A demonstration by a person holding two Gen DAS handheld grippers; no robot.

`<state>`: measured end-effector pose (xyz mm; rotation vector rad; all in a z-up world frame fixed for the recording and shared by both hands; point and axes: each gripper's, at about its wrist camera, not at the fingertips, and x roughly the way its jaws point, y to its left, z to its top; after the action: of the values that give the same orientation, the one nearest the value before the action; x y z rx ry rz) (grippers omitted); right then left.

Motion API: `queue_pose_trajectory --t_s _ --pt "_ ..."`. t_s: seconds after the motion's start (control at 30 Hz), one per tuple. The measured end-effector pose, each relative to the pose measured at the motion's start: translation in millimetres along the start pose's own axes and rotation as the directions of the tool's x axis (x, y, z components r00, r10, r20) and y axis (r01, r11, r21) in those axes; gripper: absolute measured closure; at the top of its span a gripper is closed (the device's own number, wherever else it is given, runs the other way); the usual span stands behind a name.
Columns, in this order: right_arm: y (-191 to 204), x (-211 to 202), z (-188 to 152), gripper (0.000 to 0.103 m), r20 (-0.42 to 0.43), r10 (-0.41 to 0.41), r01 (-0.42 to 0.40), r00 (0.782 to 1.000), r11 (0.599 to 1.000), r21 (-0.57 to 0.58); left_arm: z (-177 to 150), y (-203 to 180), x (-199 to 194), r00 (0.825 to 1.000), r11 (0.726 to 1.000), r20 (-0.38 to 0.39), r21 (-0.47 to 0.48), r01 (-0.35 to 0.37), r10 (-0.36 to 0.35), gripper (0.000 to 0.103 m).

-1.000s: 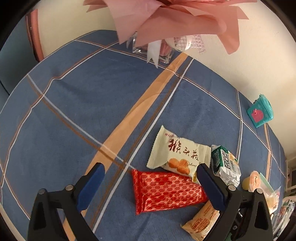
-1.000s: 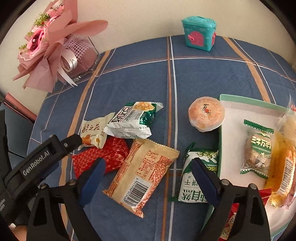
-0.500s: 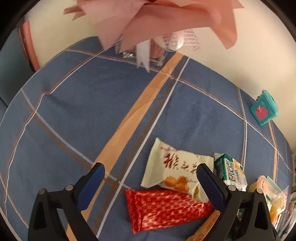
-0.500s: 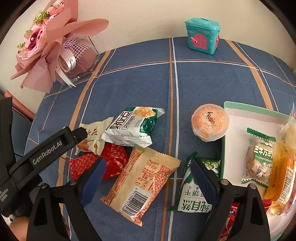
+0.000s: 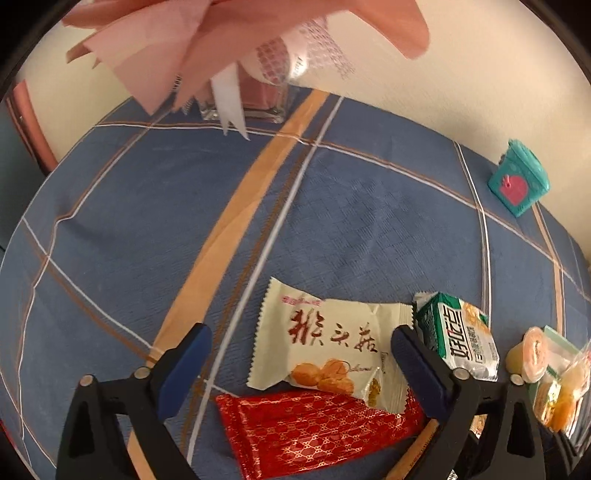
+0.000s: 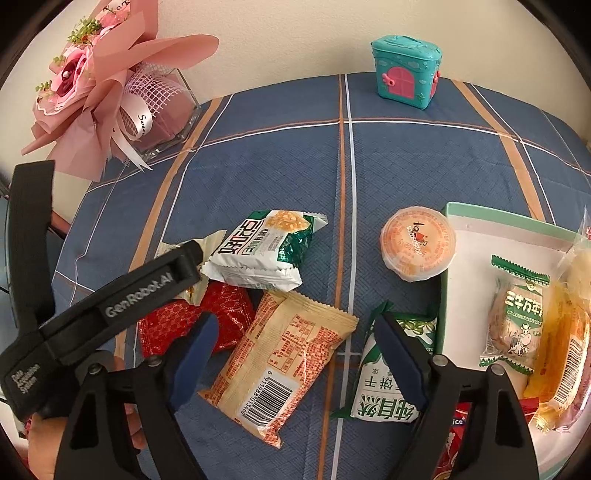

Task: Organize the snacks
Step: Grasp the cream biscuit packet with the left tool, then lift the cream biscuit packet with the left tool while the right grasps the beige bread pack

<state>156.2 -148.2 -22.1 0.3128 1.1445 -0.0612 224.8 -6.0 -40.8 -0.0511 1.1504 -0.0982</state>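
We see a table under a blue tablecloth [image 6: 280, 166] crossed by orange and white stripes, set against a plain cream wall [image 6: 288, 33]. Far ahead of our left gripper [image 5: 299, 363], at the wall, a pink bouquet [image 6: 99, 92] sits in a glass vase [image 5: 258, 107]. A teal toy house [image 6: 406, 72] with a pink door stands far ahead of our right gripper [image 6: 293, 350], near the wall.

Our left gripper is spread wide with nothing between its fingers. Between the fingertips lies a cream snack packet [image 5: 325, 345], its near edge overlapping a red snack packet [image 5: 314, 430] that lies closer in. Just past the right finger sits a green-and-white snack packet [image 5: 456, 334].

Our right gripper is also wide open and empty. An orange snack packet [image 6: 280, 360] with a barcode lies between its fingers, and a green biscuit packet [image 6: 388, 384] sits partly behind the right finger. Ahead and slightly right, a round jelly cup [image 6: 417, 243] rests just beside the corner of a white tray [image 6: 469, 295] with a green rim. To the right of this gripper, the tray holds a green-trimmed snack bag [image 6: 517, 314] and a yellow-wrapped item at the picture's edge. The left gripper's black body reaches in from the left, over the red and cream packets.
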Motion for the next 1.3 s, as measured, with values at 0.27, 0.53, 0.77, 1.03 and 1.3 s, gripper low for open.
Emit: queue_pose_trajectory --t_s 0.27,0.53,0.77,1.03,1.3 --pt "0.0 -1.9 -1.4 0.017 -0.008 -0.004 0.004 1.000 1.000 -0.011 -0.1 3.9 2.3 1.000 1.000 -0.027 -0.005 0.011 -0.011 0.042" --pt "3.4 -1.8 -3.8 0.017 -0.027 -0.020 0.019 0.999 1.000 -0.019 -2.3 28.2 -4.3 0.993 0.989 -0.030 -0.098 0.112 -0.116 0.073" --pt "4.4 -2.0 -5.5 0.017 -0.034 -0.026 0.025 0.999 0.999 -0.024 -8.9 44.9 -6.1 0.979 0.959 -0.031 -0.208 0.193 -0.204 0.084" --pt "6.2 -3.1 -8.1 0.017 -0.052 -0.032 0.031 0.998 0.999 -0.030 -22.6 58.4 -16.9 0.984 0.963 -0.050 -0.223 0.153 -0.168 0.085" --pt "8.7 -5.3 -13.3 0.017 -0.069 -0.045 0.043 0.997 0.998 -0.042 -48.3 76.7 -25.9 0.980 0.962 -0.072 -0.220 0.163 -0.183 0.085"
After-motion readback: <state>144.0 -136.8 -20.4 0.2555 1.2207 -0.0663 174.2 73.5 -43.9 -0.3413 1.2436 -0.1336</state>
